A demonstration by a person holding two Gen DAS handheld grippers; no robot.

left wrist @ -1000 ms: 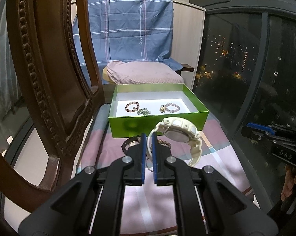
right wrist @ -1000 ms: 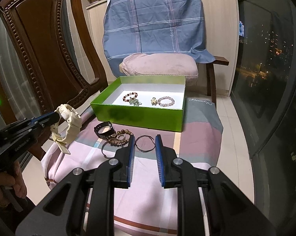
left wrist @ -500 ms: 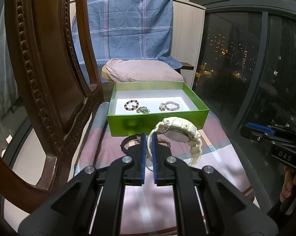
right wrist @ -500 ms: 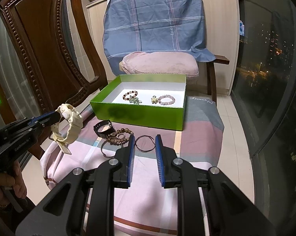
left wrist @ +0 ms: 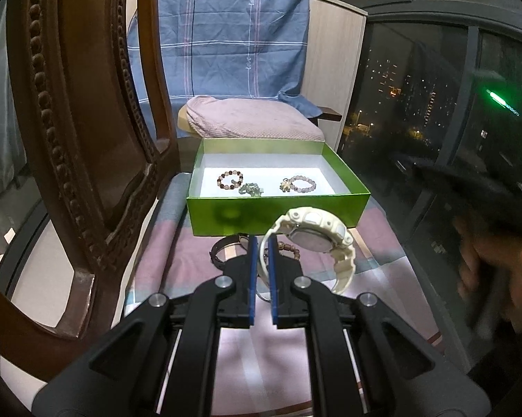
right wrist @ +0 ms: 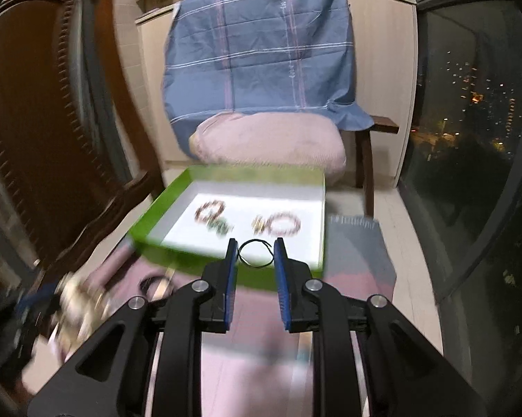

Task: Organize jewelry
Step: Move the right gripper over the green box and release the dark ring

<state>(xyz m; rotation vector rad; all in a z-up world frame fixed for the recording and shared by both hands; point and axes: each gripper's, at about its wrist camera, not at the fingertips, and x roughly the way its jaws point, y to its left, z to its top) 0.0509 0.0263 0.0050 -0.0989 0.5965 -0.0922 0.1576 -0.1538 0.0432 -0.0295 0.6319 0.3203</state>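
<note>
The watch (left wrist: 316,239) hangs by its strap from the left gripper (left wrist: 262,274), whose jaws pinch the band; its case juts right. The box (left wrist: 278,215) lies just ahead and below, its near wall the one edge to clear. The right gripper (right wrist: 255,260), nearer the box, pinches a thin black ring (right wrist: 255,253) over the open, roomy white floor.

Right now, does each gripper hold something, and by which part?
The left gripper holds the cream watch by its strap. The right gripper carries a thin black ring between its fingertips, touching opposite sides.
</note>
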